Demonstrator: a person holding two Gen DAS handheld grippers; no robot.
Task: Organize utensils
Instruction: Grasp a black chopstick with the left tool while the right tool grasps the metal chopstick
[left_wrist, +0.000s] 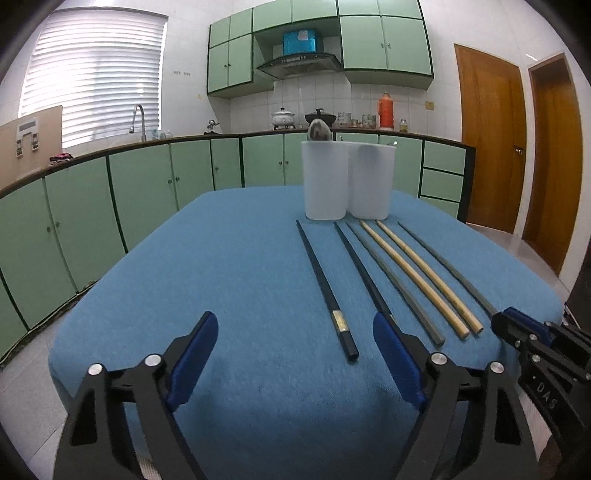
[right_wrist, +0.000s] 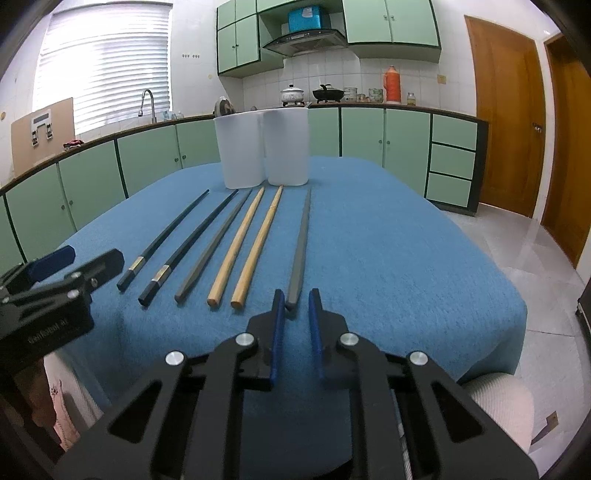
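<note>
A green kitchen sits behind a table with a blue cloth (right_wrist: 388, 240). At the far end stand two white cups (right_wrist: 262, 147), touching, with a spoon (left_wrist: 319, 131) poking out of one. Six chopsticks lie in a row before them: two black (right_wrist: 166, 240), two wooden (right_wrist: 255, 243), two gray (right_wrist: 300, 243). The left gripper (left_wrist: 295, 339) is spread wide over the cloth. The right gripper (right_wrist: 295, 299) is nearly pressed together around the end of one gray stick; a firm pinch I cannot tell.
</note>
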